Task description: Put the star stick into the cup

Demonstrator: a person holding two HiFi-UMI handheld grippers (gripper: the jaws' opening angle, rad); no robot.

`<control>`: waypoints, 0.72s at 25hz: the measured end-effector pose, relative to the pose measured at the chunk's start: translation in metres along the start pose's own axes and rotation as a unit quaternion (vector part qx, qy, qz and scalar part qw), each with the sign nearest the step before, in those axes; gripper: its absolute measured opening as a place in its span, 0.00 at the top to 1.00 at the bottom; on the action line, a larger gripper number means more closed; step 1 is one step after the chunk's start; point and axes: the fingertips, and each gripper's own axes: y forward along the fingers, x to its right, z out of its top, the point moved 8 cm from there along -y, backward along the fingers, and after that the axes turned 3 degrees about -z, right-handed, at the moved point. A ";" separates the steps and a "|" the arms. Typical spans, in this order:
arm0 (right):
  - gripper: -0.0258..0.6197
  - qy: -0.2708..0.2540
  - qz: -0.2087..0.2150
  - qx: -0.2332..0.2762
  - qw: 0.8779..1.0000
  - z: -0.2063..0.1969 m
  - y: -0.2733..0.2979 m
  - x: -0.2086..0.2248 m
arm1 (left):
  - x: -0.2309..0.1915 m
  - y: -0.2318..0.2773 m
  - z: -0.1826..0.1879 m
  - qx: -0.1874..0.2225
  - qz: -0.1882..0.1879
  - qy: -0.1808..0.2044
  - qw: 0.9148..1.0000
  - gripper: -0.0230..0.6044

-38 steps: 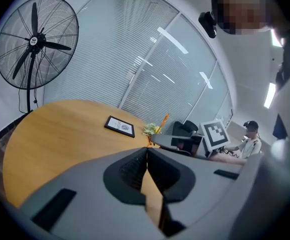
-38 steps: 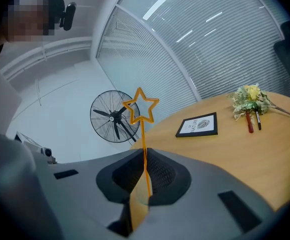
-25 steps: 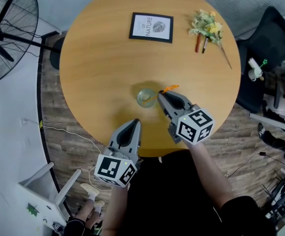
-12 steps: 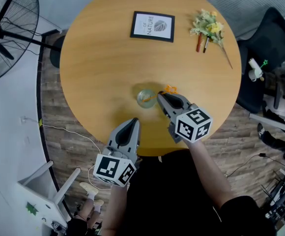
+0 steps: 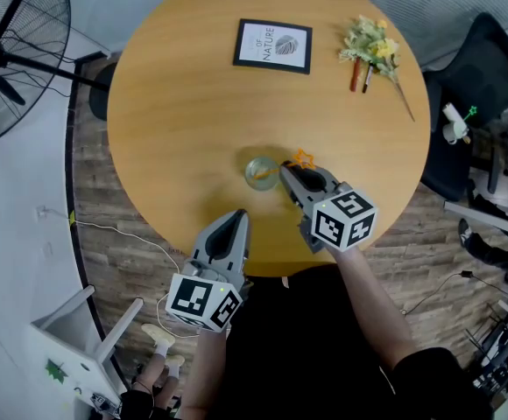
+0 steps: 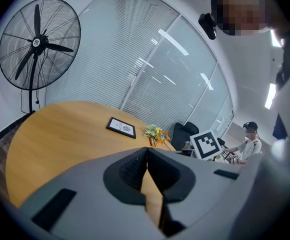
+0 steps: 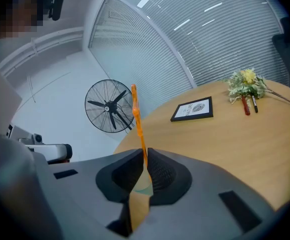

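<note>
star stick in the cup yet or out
Out: the right gripper, shut on the star stick, holds it beside the cup, not inside.

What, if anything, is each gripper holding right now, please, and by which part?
The right gripper pinches the star stick by its shaft, below the star; the left gripper holds nothing.

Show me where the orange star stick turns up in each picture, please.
Head view: star stick just right of the cup, at the right gripper's tip.
Left gripper view: tiny, far off, just right of the flowers.
Right gripper view: upright at centre, clamped between the jaws.
Shared landmark: the framed picture.
</note>
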 end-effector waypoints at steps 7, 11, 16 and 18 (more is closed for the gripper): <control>0.90 0.001 -0.001 -0.006 1.000 -0.001 0.001 -0.001 | 0.000 -0.002 -0.002 0.003 -0.003 0.002 1.000 0.97; 0.90 -0.001 -0.004 -0.012 1.000 -0.003 0.001 -0.003 | 0.001 -0.004 0.000 0.003 -0.002 0.001 1.000 0.97; 0.88 -0.004 -0.006 -0.019 1.000 -0.007 -0.001 -0.002 | 0.000 -0.005 0.000 0.002 0.001 0.001 1.000 0.97; 0.88 -0.004 -0.009 -0.020 1.000 -0.007 -0.002 -0.001 | -0.001 -0.006 -0.001 0.004 0.001 0.001 1.000 0.97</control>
